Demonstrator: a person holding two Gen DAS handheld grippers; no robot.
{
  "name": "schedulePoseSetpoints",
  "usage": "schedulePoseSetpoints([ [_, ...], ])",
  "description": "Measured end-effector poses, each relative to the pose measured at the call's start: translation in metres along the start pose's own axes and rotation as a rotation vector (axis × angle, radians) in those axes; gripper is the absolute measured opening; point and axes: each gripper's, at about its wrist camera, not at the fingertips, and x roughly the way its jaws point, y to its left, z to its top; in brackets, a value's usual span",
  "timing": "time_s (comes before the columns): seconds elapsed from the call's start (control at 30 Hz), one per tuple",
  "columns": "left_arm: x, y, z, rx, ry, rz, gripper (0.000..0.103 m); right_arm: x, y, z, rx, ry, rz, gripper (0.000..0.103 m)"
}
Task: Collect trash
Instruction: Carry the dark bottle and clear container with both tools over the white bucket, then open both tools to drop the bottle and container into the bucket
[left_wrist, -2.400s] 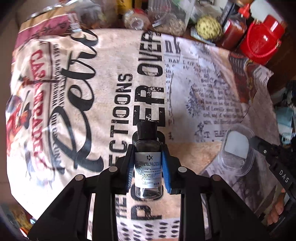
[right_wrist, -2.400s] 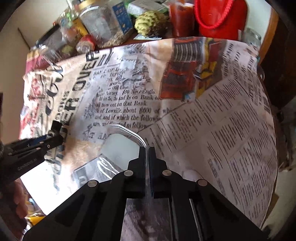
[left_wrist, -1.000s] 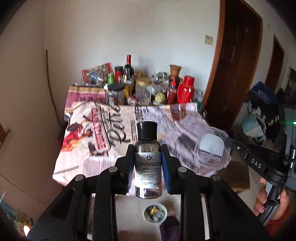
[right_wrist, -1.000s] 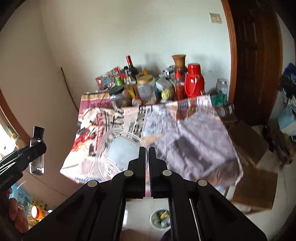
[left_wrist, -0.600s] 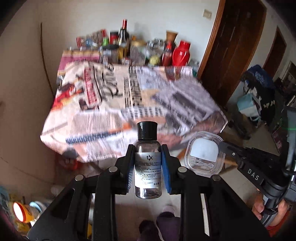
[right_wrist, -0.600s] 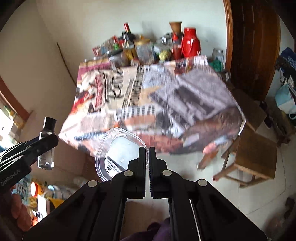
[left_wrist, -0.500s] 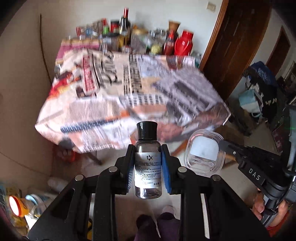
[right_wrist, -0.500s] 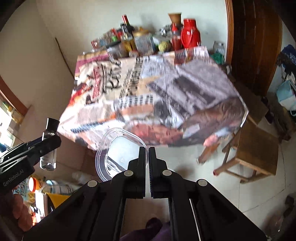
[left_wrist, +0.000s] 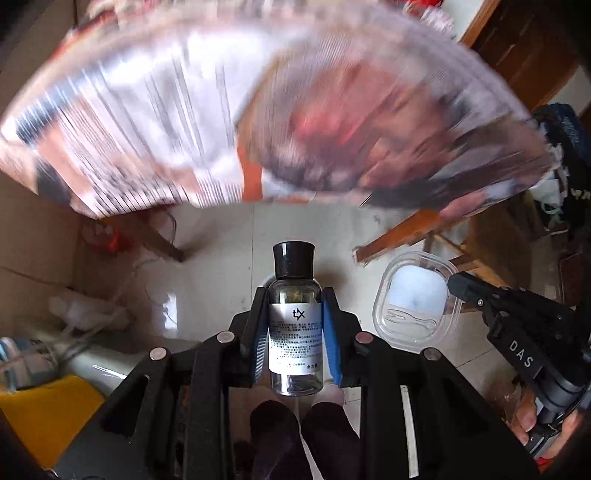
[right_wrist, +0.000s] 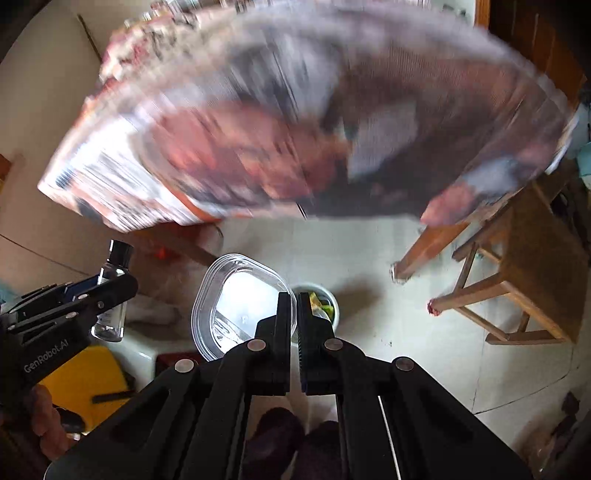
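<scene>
Item one: small clear bottle (left_wrist: 294, 325) with black cap, clamped upright between the blue pads of the left gripper (left_wrist: 294, 328). Item two: clear plastic lid (right_wrist: 242, 304), its rim pinched in the nearly closed right gripper (right_wrist: 293, 308); both items hang above the tiled floor (right_wrist: 388, 332), over a small waste bin (right_wrist: 325, 301) near the table's front edge. Hazard: the thin edge-hold may let the lid pivot and miss the narrow bin.
</scene>
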Motion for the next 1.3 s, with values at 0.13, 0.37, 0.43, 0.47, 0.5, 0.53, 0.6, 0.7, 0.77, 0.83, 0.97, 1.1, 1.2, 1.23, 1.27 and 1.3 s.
schedulePoseSetpoints([
  [0.13, 0.072, 0.015, -0.014, -0.020, 0.044, 0.020, 0.027, 0.075, -0.018, -0.021, -0.020, 0.072, -0.001, 0.003],
  [0.37, 0.195, 0.045, -0.043, -0.070, 0.128, 0.032, 0.027, 0.201, -0.046, -0.056, -0.031, 0.156, -0.020, 0.003],
  [0.43, 0.223, 0.050, -0.049, -0.087, 0.144, 0.026, 0.027, 0.228, -0.053, -0.060, -0.017, 0.166, -0.021, 0.003],
  [0.47, 0.237, 0.053, -0.053, -0.097, 0.151, 0.019, 0.027, 0.244, -0.057, -0.061, -0.008, 0.168, -0.025, 0.003],
  [0.5, 0.253, 0.056, -0.057, -0.107, 0.160, 0.011, 0.027, 0.258, -0.060, -0.063, 0.000, 0.171, -0.026, 0.003],
  [0.53, 0.268, 0.058, -0.060, -0.117, 0.166, 0.008, 0.027, 0.272, -0.063, -0.065, 0.009, 0.172, -0.025, 0.003],
  [0.6, 0.291, 0.063, -0.064, -0.130, 0.173, -0.002, 0.027, 0.298, -0.067, -0.066, 0.019, 0.173, -0.027, 0.003],
  [0.7, 0.321, 0.066, -0.066, -0.144, 0.185, -0.016, 0.027, 0.336, -0.067, -0.072, 0.013, 0.174, -0.033, 0.003],
  [0.77, 0.339, 0.069, -0.067, -0.158, 0.200, -0.031, 0.027, 0.352, -0.065, -0.075, 0.005, 0.184, -0.031, 0.003],
  [0.83, 0.354, 0.070, -0.069, -0.167, 0.213, -0.040, 0.027, 0.367, -0.067, -0.079, -0.001, 0.195, -0.025, 0.003],
  [0.97, 0.375, 0.074, -0.069, -0.187, 0.230, -0.056, 0.027, 0.377, -0.069, -0.082, 0.003, 0.206, 0.036, 0.003],
  [1.1, 0.387, 0.075, -0.069, -0.200, 0.237, -0.038, 0.027, 0.383, -0.065, -0.083, -0.046, 0.223, 0.026, 0.006],
  [1.2, 0.396, 0.074, -0.069, -0.206, 0.241, -0.041, 0.027, 0.389, -0.067, -0.084, -0.050, 0.256, 0.043, 0.007],
  [1.23, 0.398, 0.073, -0.069, -0.204, 0.244, -0.045, 0.027, 0.392, -0.069, -0.085, -0.043, 0.266, 0.054, 0.007],
  [1.27, 0.399, 0.072, -0.069, -0.202, 0.245, -0.049, 0.027, 0.393, -0.071, -0.086, -0.034, 0.275, 0.067, 0.007],
  [1.3, 0.400, 0.069, -0.070, -0.200, 0.248, -0.065, 0.027, 0.393, -0.073, -0.087, -0.026, 0.279, 0.076, 0.007],
])
